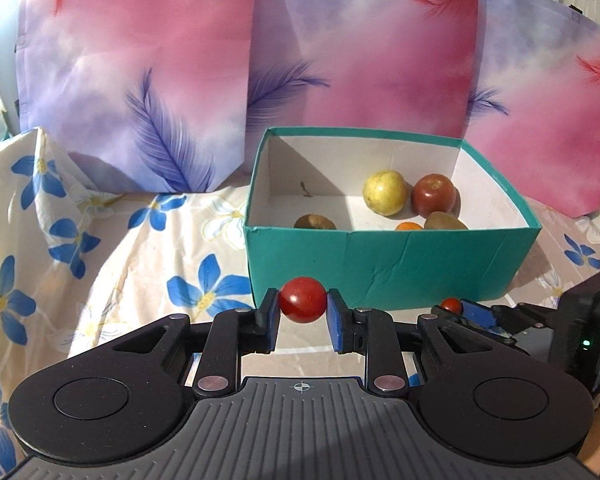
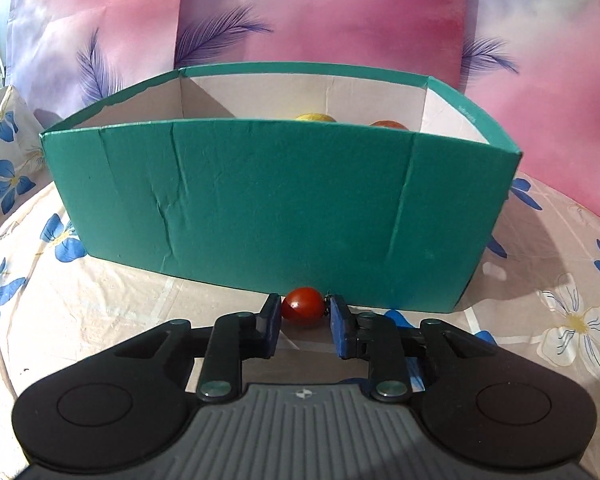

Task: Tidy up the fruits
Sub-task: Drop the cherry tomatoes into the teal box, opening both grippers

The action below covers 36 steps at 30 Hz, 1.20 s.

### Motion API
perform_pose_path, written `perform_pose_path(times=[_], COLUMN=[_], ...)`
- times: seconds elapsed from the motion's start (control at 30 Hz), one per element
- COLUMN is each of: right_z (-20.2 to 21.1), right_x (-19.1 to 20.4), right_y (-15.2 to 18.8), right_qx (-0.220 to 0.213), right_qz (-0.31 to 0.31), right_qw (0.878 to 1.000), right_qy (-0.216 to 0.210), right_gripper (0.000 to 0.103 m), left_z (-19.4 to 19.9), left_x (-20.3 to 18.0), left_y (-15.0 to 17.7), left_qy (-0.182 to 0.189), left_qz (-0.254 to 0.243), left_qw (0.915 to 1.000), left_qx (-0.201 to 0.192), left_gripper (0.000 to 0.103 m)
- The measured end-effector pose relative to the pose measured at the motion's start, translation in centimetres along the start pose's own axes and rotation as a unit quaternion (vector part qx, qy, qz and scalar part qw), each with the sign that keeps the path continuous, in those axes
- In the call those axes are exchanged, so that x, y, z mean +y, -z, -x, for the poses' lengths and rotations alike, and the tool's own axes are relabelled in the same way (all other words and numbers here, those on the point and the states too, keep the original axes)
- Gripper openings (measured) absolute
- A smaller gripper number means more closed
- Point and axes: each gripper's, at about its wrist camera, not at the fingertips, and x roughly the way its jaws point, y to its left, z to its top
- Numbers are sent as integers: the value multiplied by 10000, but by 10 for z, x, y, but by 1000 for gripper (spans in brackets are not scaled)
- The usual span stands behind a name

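A red tomato (image 1: 302,300) is pinched in each gripper (image 1: 302,308) before the teal box (image 1: 380,260); both should be lifted clear of its rim before release.

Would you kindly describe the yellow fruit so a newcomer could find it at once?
Look inside the teal box on the flowered cloth. Toward its back lies the yellow fruit, beside a red apple; it is the only pale yellow one.

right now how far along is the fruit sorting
Done: five fruits lie in the green box. In hand: the left hand-held gripper and right hand-held gripper each pinch a small tomato outside the box. Left: dropping both in.
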Motion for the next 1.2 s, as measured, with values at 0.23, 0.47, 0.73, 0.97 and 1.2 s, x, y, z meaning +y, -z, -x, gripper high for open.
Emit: perform_pose_path(times=[0.23, 0.47, 0.73, 0.97, 1.2], right_z=[79, 118, 109, 94, 77], right_x=[-18, -23, -18, -16, -13], right_y=[-39, -74, -88, -94, -101], right_qx=[-1011, -1625, -1642, -1518, -1360], right_qz=[-241, -170, -120, -104, -36], right_qw=[9946, 9865, 9861, 9880, 9905], right_qy=[-5, 83, 219, 254, 175], right_gripper=[25, 25, 25, 25, 26], left_z=[24, -4, -68, -87, -77], left_x=[-17, -43, -49, -44, -32], left_y=[-53, -98, -98, -93, -93], left_qy=[-62, -77, -91, -87, -142], left_qz=[-211, -307, -285, -267, -81], left_qw=[9973, 9960, 9991, 9995, 9997], left_qx=[-701, -840, -307, -134, -163], left_gripper=[28, 29, 30, 43, 95])
